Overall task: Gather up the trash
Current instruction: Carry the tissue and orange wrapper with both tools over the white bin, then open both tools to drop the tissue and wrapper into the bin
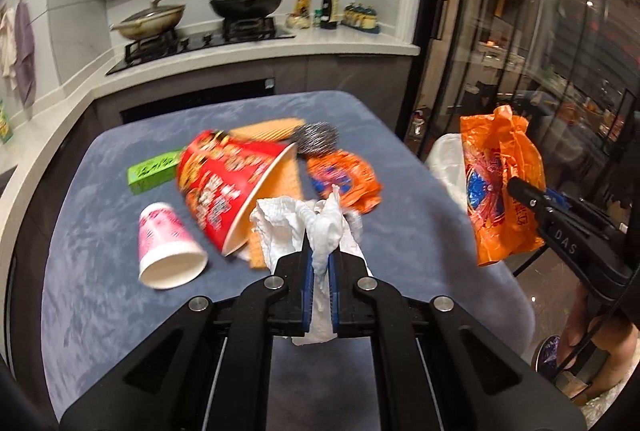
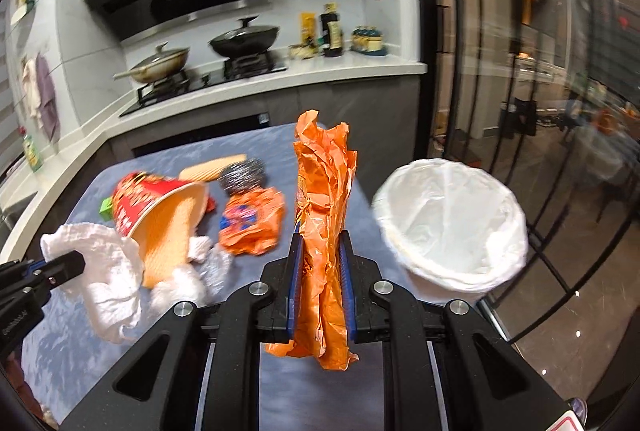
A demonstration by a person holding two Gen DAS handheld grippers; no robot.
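- My left gripper has its blue-padded jaws pressed together on a crumpled white paper towel; the towel sticks up past my fingertips and hangs out below them.
- My right gripper is clamped on a crumpled orange plastic wrapper, held upright, off to the right of the table and raised clear of it.
- The round bin lined with a white plastic bag stands just right of that wrapper, past the table's right edge, its mouth open upward.
- The table covered in a blue-grey cloth bears the rest of the trash.
- A big red instant-noodle tub with an orange inside lies on its side near the middle, its mouth towards me.
- A small pink-and-white paper cup lies tipped over to the tub's left, apart from it.
- A green flat box lies behind the cup, beside the tub's base.
- A second orange-and-blue snack wrapper lies right of the tub, with a steel wool scouring ball just behind it.
- A tan ribbed sheet pokes out behind the tub; what it is I cannot tell.
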